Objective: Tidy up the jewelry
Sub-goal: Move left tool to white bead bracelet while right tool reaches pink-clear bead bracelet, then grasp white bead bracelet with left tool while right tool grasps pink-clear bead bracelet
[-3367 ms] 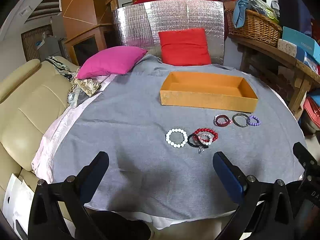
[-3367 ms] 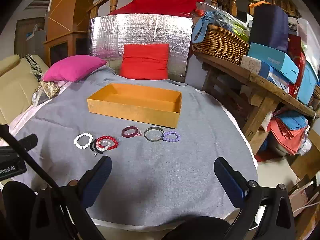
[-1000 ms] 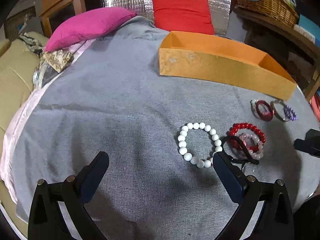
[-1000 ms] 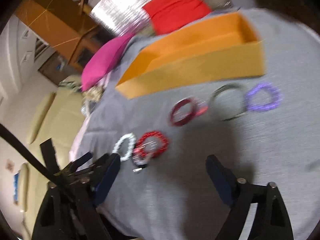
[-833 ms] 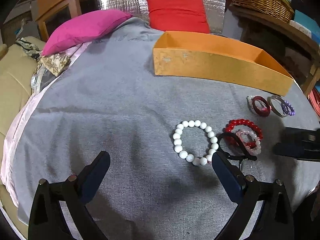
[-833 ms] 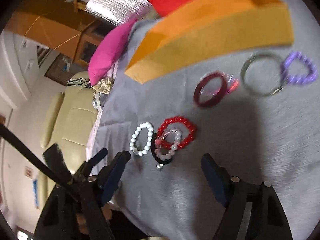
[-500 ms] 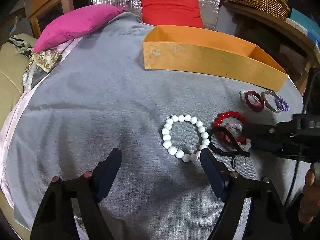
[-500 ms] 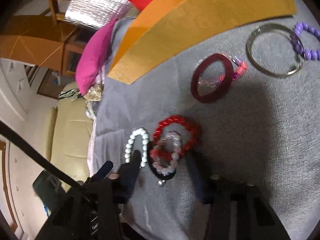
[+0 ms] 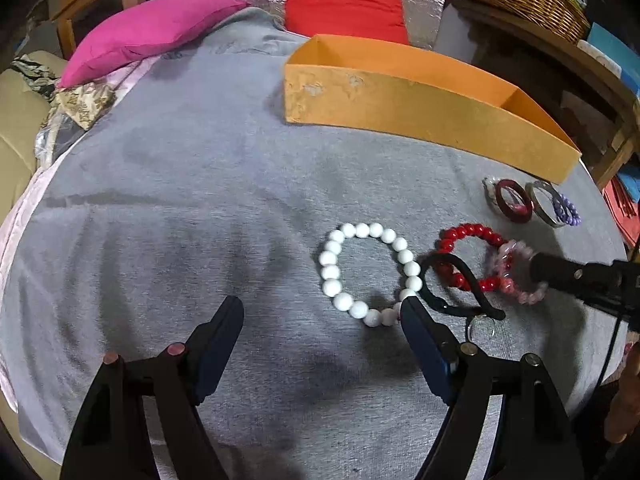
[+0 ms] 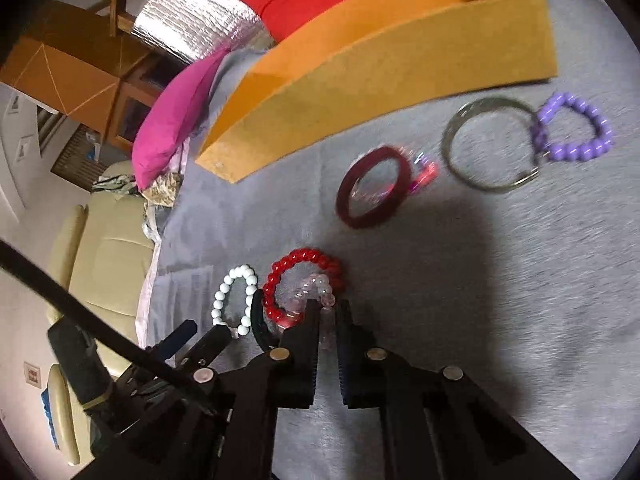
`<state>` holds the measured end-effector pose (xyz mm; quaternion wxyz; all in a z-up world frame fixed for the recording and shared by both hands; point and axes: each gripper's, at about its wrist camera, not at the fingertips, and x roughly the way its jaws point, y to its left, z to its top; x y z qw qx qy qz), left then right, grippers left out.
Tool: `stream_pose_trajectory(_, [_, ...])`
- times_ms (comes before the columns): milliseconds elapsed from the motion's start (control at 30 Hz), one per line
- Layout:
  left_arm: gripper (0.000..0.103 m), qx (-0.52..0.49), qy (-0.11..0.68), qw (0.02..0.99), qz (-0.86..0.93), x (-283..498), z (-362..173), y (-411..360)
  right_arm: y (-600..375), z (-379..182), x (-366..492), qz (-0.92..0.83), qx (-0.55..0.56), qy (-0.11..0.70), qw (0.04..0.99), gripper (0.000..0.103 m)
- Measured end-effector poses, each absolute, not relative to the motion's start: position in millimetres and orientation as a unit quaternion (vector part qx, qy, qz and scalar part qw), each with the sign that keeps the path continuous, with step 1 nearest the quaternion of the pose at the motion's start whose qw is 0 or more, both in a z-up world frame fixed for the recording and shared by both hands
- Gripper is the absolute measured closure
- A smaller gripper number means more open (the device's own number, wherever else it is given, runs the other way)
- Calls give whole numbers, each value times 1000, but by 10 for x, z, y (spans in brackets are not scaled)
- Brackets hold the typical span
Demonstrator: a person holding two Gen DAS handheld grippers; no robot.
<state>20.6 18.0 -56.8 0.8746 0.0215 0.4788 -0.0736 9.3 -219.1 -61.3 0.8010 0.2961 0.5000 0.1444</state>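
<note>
One pink bracelet (image 10: 316,292) half-hidden, right tool (image 10: 328,312) clamped

Both cameras look steeply down, close over the grey cloth (image 9: 200,208); the right view is rolled, and both share the orange box (image 9: 420,112) and the bracelets.

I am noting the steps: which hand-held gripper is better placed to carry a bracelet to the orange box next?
Right. The right hand-held gripper is already shut on the pink bead bracelet; the left hand-held gripper stands open, holding nothing.
</note>
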Motion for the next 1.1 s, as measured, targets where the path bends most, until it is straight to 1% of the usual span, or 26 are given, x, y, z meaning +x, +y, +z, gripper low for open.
stream_pose_trajectory(267, [22, 18, 485, 871, -77, 342, -644, 109, -2535, -518, -14, 133, 317, 475, 810, 94])
stream_pose_trajectory(467, [22, 40, 478, 874, -78, 402, -700, -7, -2622, -511, -45, 135, 322, 476, 807, 94])
stream_pose_trajectory(500, [26, 41, 474, 876, -78, 413, -704, -18, -2616, -508, -46, 136, 322, 476, 807, 94])
stream_pose_trajectory(567, [50, 38, 468, 879, -82, 426, -698, -22, -2615, -500, -52, 139, 320, 475, 808, 94])
stream_pose_trajectory(600, [54, 37, 463, 882, -80, 439, -692, -13, -2616, -496, -58, 141, 319, 475, 808, 94])
stream_pose_trajectory(633, [62, 35, 462, 883, -79, 450, -691, 2, -2616, -497, -69, 141, 318, 475, 808, 94])
stream_pose_trajectory(667, [67, 32, 460, 884, -79, 462, -688, 22, -2621, -495, -80, 142, 317, 474, 809, 94])
stream_pose_trajectory(700, [79, 26, 458, 885, -79, 475, -682, 49, -2619, -488, -83, 143, 316, 473, 810, 94])
stream_pose_trajectory(733, [89, 20, 457, 886, -76, 491, -677, 83, -2616, -478, -85, 144, 316, 471, 811, 94])
stream_pose_trajectory(833, [92, -15, 459, 884, -84, 525, -673, 200, -2602, -431, -91, 147, 316, 462, 815, 94])
stream_pose_trajectory(1100, [93, -17, 445, 891, -90, 469, -596, 227, -2614, -153, -125, 169, 310, 400, 845, 94])
